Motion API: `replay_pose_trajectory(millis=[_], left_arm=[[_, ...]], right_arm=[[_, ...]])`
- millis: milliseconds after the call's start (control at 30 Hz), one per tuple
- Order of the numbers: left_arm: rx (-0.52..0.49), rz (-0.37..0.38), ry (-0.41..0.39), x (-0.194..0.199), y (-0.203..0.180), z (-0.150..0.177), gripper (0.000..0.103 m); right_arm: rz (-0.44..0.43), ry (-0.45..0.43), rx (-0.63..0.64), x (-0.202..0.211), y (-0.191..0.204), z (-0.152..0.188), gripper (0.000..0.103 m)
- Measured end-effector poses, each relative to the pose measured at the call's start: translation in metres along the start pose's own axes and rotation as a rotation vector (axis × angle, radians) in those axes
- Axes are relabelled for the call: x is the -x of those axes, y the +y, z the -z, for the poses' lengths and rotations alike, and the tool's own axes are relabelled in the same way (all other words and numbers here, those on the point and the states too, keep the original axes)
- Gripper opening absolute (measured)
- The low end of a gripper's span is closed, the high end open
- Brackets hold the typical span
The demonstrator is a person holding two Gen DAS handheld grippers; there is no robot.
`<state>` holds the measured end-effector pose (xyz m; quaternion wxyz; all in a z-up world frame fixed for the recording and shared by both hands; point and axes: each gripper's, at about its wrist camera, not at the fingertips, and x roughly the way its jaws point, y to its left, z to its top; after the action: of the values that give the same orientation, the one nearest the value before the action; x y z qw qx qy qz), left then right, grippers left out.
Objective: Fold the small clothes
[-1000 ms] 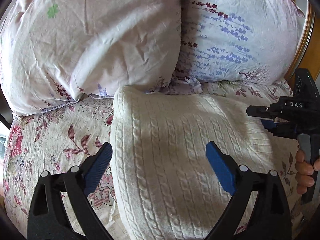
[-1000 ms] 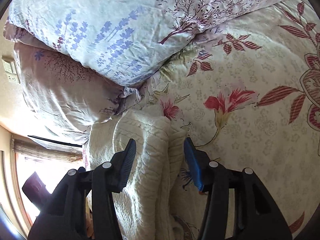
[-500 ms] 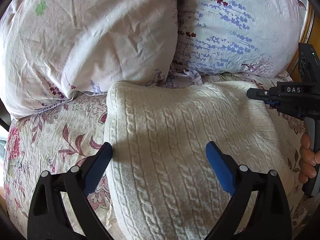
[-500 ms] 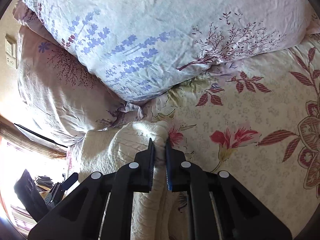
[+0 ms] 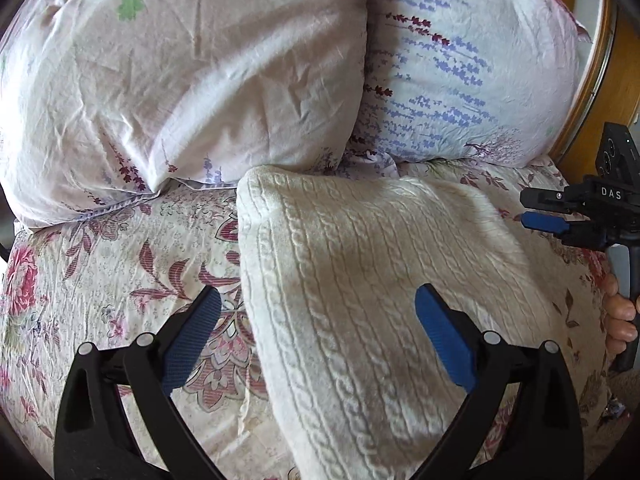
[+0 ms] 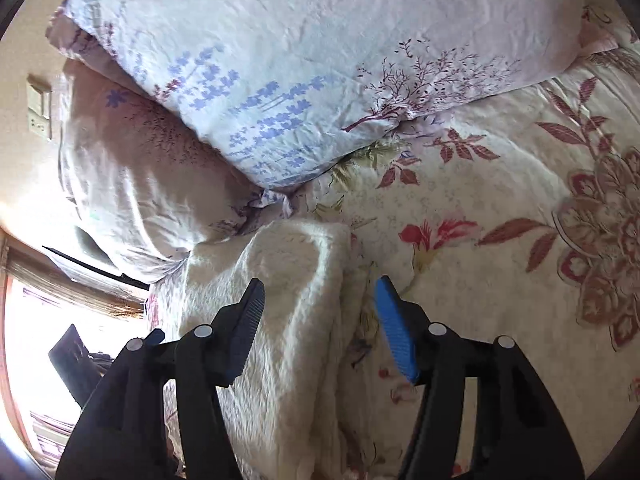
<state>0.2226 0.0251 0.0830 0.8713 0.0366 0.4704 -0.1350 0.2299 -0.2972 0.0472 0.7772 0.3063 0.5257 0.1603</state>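
Note:
A cream cable-knit sweater (image 5: 360, 280) lies folded on the floral bed sheet (image 5: 120, 272), its far edge against the pillows. My left gripper (image 5: 318, 300) hovers open over the sweater's near part, one finger past its left edge, with nothing pinched. In the right wrist view my right gripper (image 6: 320, 292) hangs just above the sweater's folded corner (image 6: 296, 264). Its jaws are opening, and the pads stand clear of the knit on both sides. The left wrist view shows the right gripper (image 5: 526, 208) at the sweater's right edge, held by a hand (image 5: 620, 316).
Two large pillows, one pale pink (image 5: 180, 80) and one with lavender print (image 5: 460, 72), lean at the head of the bed. A wooden headboard (image 5: 592, 92) rises at the far right. A wall socket (image 6: 40, 108) and a bright window (image 6: 60, 320) sit beyond the bed.
Half a second ago the right gripper was shut on the sweater's far corner; now it stands open and a little higher. The lifted corner has settled flat. The left gripper shifted slightly sideways.

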Motion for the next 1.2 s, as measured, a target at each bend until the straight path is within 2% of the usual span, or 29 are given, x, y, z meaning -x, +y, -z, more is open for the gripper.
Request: replay_pose_trajectory(millis=[133,200,300,333,367,433,500,600,667,733,833,933,1067,1200], left_arm=[[-0.039,-0.016,-0.021,0.02,-0.001,0.028,0.098],[-0.044,-0.036,0.002,0.016,-0.004,0.037,0.098],[-0.051,-0.058,0.046,0.005,-0.009,0.043,0.097],[-0.061,-0.078,0.061,0.002,-0.009,0.046,0.097],[-0.066,-0.092,0.079,-0.003,-0.009,0.049,0.096],[-0.029,-0.078,0.118,-0.014,-0.003,0.052,0.094],[0.038,-0.046,0.147,-0.024,0.007,0.054,0.095],[0.073,-0.022,0.143,-0.026,0.012,0.055,0.095],[0.068,-0.016,0.099,-0.005,0.011,0.056,0.093],[0.047,-0.038,0.036,0.02,0.01,0.062,0.094],[0.033,-0.115,0.02,0.029,0.014,0.07,0.094],[0.066,-0.142,0.063,0.015,0.02,0.074,0.093],[0.084,-0.161,0.075,0.008,0.022,0.078,0.094],[0.144,-0.113,0.094,0.0,0.035,0.084,0.097]], right_arm=[[-0.01,0.032,0.024,0.016,0.002,0.038,0.06],[-0.015,0.04,0.03,0.015,0.005,0.051,0.058],[0.023,0.086,0.049,-0.002,0.016,0.063,0.04],[0.05,0.105,0.059,-0.011,0.018,0.067,0.023],[0.086,0.111,0.07,-0.016,0.02,0.07,0.018],[0.168,0.09,0.083,-0.02,0.022,0.073,0.017],[0.203,0.074,0.051,-0.023,0.019,0.075,0.017],[0.245,0.064,0.047,-0.026,0.018,0.077,0.02],[0.221,0.023,0.053,-0.008,0.027,0.082,0.023],[0.225,-0.057,0.125,0.016,0.042,0.094,0.027],[0.215,-0.135,0.261,0.034,0.064,0.119,0.027],[0.271,-0.1,0.345,0.014,0.075,0.133,0.027],[0.382,-0.009,0.325,-0.017,0.06,0.146,0.028],[0.411,-0.05,0.323,-0.019,0.059,0.157,0.029]])
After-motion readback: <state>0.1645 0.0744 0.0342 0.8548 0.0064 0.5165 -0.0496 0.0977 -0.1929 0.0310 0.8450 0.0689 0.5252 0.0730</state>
